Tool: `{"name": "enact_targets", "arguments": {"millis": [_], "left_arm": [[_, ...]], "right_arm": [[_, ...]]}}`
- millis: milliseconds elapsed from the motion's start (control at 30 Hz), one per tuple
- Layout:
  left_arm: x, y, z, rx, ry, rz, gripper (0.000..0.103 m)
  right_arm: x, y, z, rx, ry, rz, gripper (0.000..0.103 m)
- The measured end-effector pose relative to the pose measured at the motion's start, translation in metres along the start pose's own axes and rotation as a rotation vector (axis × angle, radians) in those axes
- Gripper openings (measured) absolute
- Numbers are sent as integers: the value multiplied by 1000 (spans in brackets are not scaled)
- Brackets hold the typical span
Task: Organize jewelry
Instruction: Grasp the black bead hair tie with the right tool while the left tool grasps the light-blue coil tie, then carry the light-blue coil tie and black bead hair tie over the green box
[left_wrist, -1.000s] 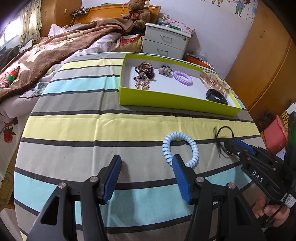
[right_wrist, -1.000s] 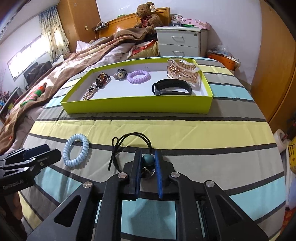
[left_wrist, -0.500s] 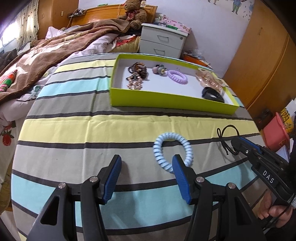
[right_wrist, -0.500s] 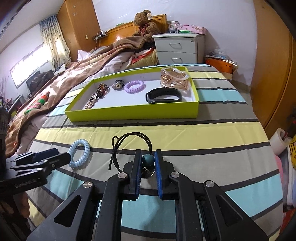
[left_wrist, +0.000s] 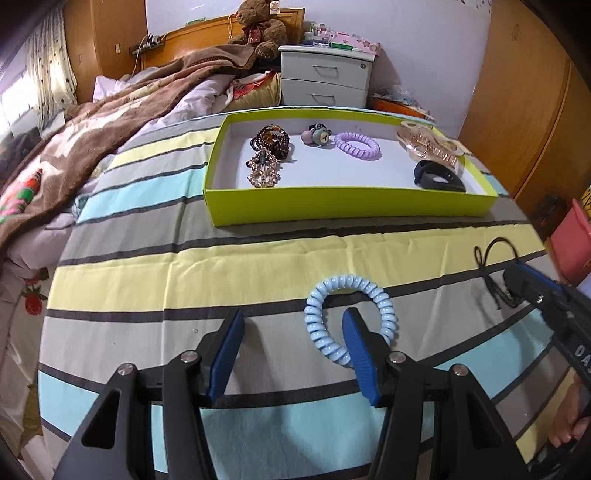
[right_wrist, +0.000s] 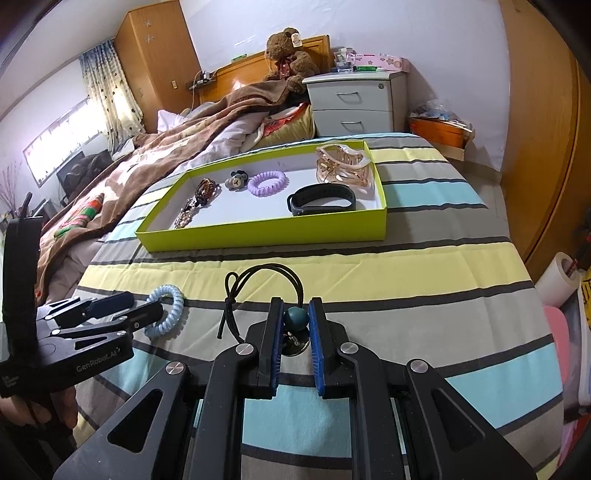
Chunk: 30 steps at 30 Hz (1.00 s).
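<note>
The left gripper (left_wrist: 291, 332) has been closing, its jaws not yet pressing: the blue spiral hair tie (left_wrist: 349, 317) is straddled at three o'clock and should be centred first. The right gripper (right_wrist: 295, 325) is clenched on the teal-beaded black hair tie (right_wrist: 295, 317) — the green tray (right_wrist: 266, 232) waits at twelve o'clock.

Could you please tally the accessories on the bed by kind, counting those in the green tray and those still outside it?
Spiral hair ties: 2, lilac in the green tray, light blue outside
Beaded bracelet pile: 1
Rhinestone piece: 1
Bear hair tie: 1
Claw clip: 1
Black wristband: 1
Black cord with teal bead: 1
Total: 8
</note>
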<state>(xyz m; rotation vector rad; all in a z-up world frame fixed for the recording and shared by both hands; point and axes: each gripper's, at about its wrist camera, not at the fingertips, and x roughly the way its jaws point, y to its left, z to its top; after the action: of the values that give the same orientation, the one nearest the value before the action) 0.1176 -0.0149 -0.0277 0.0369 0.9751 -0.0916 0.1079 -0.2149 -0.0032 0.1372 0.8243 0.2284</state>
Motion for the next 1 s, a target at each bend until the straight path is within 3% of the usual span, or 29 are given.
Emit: {"name": "enact_targets", "arguments": {"millis": [233,400,1000], "left_arm": [[-3,-2,0,11,-6,-18,24],[-6,-3,-1,3,-10,-46,13],[-20,4,2,-27,-45,-91,11]], "right_arm": [[0,-2,0,5,1,-4,14],[0,-3,1,7,-1,-5,14],[-5,1,3,-6,-13,-14,14]]}}
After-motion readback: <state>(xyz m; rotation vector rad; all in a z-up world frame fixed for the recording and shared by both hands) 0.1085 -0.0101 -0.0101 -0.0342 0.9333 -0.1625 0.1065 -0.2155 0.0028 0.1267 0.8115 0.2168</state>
